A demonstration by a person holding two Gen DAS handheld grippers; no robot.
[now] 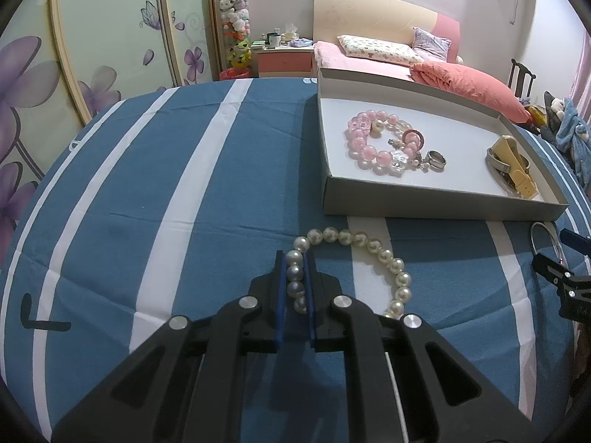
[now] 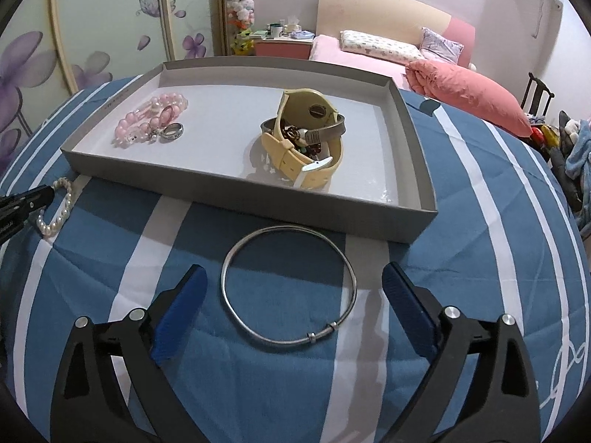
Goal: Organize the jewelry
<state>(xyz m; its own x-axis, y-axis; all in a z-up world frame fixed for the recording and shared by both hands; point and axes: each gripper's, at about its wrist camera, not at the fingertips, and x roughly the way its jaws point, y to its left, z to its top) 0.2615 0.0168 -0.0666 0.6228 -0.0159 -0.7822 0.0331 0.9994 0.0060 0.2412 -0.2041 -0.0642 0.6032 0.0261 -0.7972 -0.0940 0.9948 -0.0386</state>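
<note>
My left gripper (image 1: 295, 258) is shut on a white pearl bracelet (image 1: 384, 256), whose loop curls to the right on the blue striped cloth in front of a grey tray (image 1: 443, 205). In the right wrist view the pearl bracelet (image 2: 61, 208) lies at the far left beside the left gripper's black tip. My right gripper (image 2: 291, 277) stands open, its blue pads (image 2: 181, 306) either side of a thin silver bangle (image 2: 288, 284) lying flat on the cloth, not touching it. The grey tray (image 2: 258, 206) holds a pink bead bracelet (image 2: 147, 114), a silver ring (image 2: 171, 133) and a cream watch (image 2: 306, 136).
The striped cloth (image 1: 147, 221) covers a round table. Behind it stand a bed with pink bedding (image 2: 465, 88), a nightstand (image 1: 284, 59) and wardrobe doors with flower prints (image 1: 74, 55). The right gripper's black finger (image 1: 565, 280) shows at the left wrist view's right edge, by the silver bangle (image 1: 543, 243).
</note>
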